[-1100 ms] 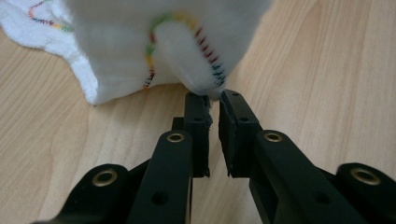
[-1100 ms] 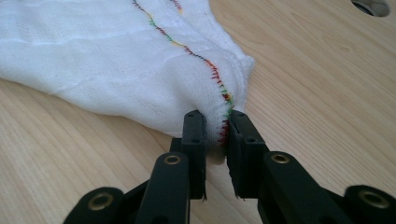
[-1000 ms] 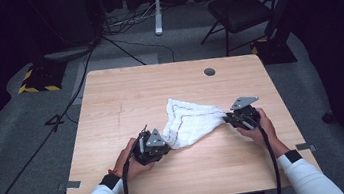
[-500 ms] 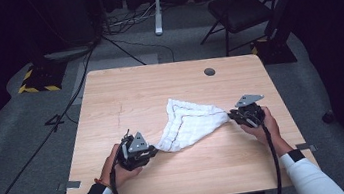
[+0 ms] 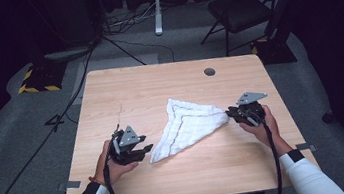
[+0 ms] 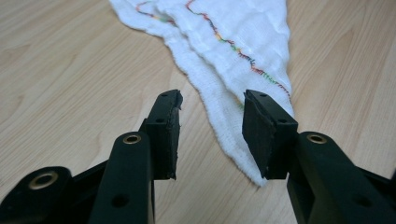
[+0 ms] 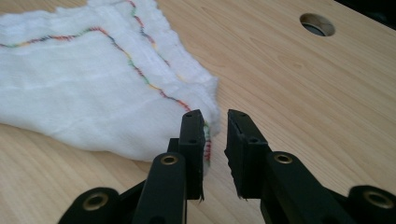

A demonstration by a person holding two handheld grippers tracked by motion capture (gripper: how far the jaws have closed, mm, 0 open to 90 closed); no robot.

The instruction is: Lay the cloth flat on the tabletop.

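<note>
A white cloth (image 5: 189,125) with a coloured stitched hem lies folded into a flat triangle on the wooden table (image 5: 158,83). My left gripper (image 5: 144,150) sits at the cloth's near left tip. Its jaws have just been opening and now stand apart. In the left gripper view the cloth (image 6: 233,42) tapers to a point on the wood between and under the pads of the gripper (image 6: 212,112), untouched. My right gripper (image 5: 230,113) rests at the cloth's right corner. In the right gripper view its jaws (image 7: 215,122) stand a narrow gap apart, bare wood between them, the cloth (image 7: 79,88) corner beside the left pad.
A round cable hole (image 5: 209,72) sits in the tabletop at the far right, also seen in the right gripper view (image 7: 317,24). A chair (image 5: 244,12), a stand and cables lie on the floor beyond the table.
My left gripper slid left toward the near edge, let go of the cloth's tip and opened. The cloth has been stretched out and now lies flat. The right gripper shifted slightly right.
</note>
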